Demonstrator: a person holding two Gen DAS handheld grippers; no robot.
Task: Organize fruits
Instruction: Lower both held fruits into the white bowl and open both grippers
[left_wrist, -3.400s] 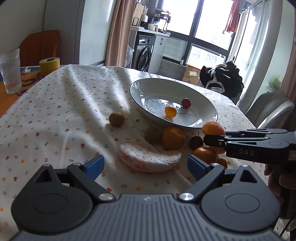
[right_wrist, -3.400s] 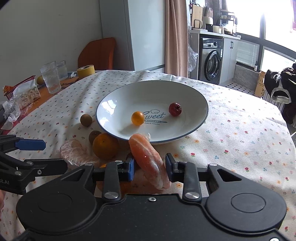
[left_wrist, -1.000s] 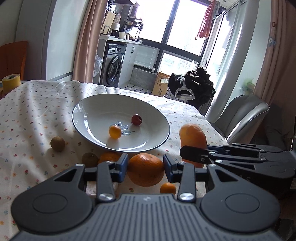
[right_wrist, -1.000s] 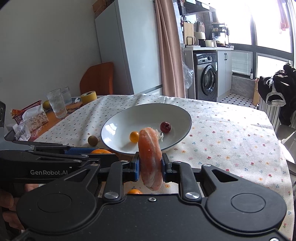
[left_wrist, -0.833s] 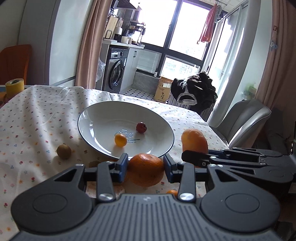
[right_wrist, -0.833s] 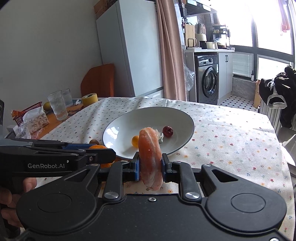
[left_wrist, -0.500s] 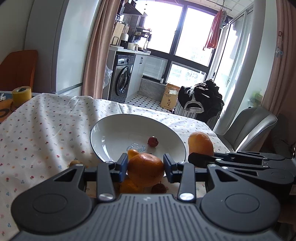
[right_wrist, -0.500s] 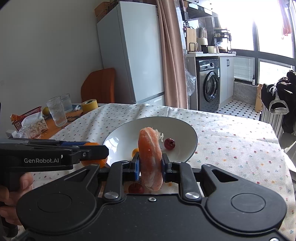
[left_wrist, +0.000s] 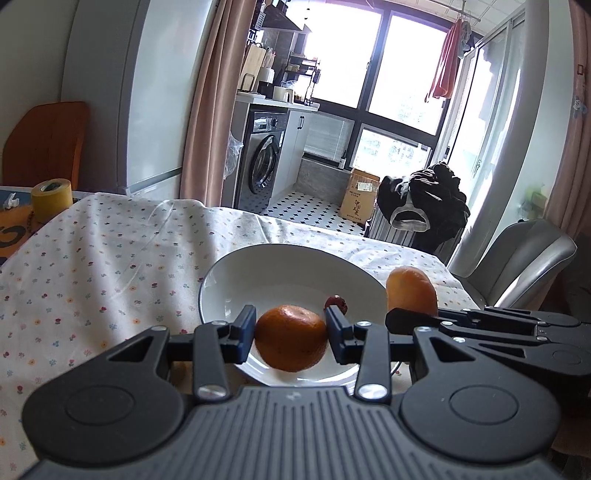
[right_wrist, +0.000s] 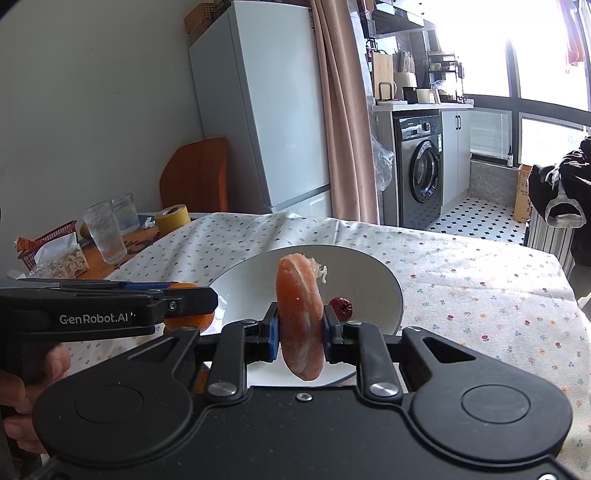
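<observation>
Two fruits in hand: you carry one in each gripper, both lifted off the table, neither yet set down.
Left gripper (left_wrist: 291, 334): its fingers are clamped on the orange (left_wrist: 291, 338), which you hold at the near rim of the plate (left_wrist: 229, 275).
Right gripper (right_wrist: 300, 334): it pinches the peeled pomelo wedge (right_wrist: 300, 317) upright between its pads, at the plate's near side.
Plate: it sits on the flowered tablecloth (left_wrist: 110, 266); a small red fruit (right_wrist: 340, 307) lies in it. Your grippers hide much of the bowl, so you cannot tell what else is inside.
Done: at least that red fruit is in the plate.
Left: judging from this, you need to move both loads over the bowl, lower them and open up. Any fruit on the cloth near you is hidden behind the gripper bodies.
Risk: the wedge looks soft; a hard squeeze may tear it.
</observation>
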